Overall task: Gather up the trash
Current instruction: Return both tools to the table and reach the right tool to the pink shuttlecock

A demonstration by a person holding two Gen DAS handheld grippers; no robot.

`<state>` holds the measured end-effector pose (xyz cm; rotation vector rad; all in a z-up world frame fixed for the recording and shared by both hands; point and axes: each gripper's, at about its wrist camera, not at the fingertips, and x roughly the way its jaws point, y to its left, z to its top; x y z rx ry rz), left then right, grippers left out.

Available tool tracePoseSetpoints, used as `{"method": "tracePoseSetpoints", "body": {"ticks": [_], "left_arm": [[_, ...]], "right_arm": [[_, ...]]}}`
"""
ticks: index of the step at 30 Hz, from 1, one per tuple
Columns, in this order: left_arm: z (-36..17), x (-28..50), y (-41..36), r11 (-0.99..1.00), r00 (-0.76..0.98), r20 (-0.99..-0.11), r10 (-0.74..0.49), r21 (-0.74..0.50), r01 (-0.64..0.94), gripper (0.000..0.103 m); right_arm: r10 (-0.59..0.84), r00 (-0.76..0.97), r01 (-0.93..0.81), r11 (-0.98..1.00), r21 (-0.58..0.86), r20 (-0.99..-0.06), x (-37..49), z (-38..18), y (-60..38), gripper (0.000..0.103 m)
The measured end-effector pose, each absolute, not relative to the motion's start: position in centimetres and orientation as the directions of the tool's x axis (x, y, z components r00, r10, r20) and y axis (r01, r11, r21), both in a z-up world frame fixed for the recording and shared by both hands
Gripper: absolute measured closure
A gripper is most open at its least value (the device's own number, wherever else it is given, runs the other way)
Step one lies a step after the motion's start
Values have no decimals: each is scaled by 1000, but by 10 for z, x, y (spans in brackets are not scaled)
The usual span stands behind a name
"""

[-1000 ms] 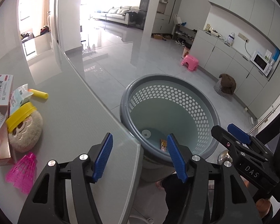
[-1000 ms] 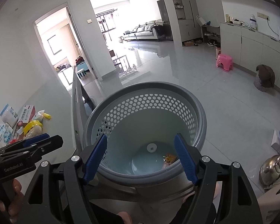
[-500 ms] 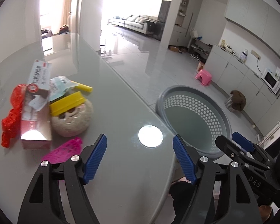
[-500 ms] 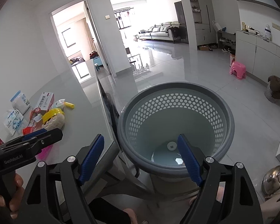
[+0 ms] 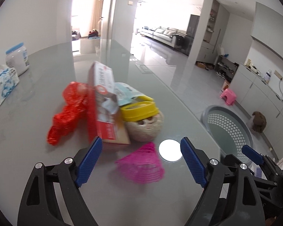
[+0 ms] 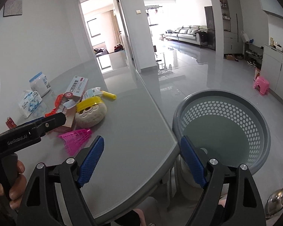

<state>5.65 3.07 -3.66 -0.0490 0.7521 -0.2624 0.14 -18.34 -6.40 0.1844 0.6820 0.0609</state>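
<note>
Trash pile: red bag (image 5: 69, 111), toothpaste box (image 5: 105, 105), round sponge w/ yellow lid (image 5: 143, 124), all left of grey basket (image 6: 224, 130). Left gripper (image 5: 141, 162) wide open, empty, pink shuttlecock (image 5: 143, 165) btwn fingers. Right gripper (image 6: 141, 162) wide open, empty, over table (image 6: 132, 124) edge beside basket.

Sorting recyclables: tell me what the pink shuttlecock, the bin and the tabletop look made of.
Pink shuttlecock: probably plastic, going by its ribbed mesh skirt and see-through neon colour.
Bin: likely moulded plastic, matte grey, walls punched with regular holes.
Tabletop: seemingly glass or glossy lacquer; it mirrors the doorway and a ceiling light.
</note>
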Motion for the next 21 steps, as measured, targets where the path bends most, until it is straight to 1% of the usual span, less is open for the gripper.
{"method": "tracePoseSetpoints", "body": {"ticks": [7,13,18,21], "left_arm": [[-38,58,76,987,718,-677,-162,-97,131,18],[-41,62,114,995,728,-679,-94,-78,56,13],[-47,66,135,997,717,-694,-60,-77,9,13],[-52,68,144,997,714,-699,-43,-73,-10,13]], "right_arm": [[191,753,-83,977,197,-629,19,-69,-143,23],[281,712,-179,959,221,-644,27,-72,-112,22],[238,697,-182,971,154,-677,34,-77,-89,22],[263,669,-177,965,196,-695,43,-82,-87,22]]}}
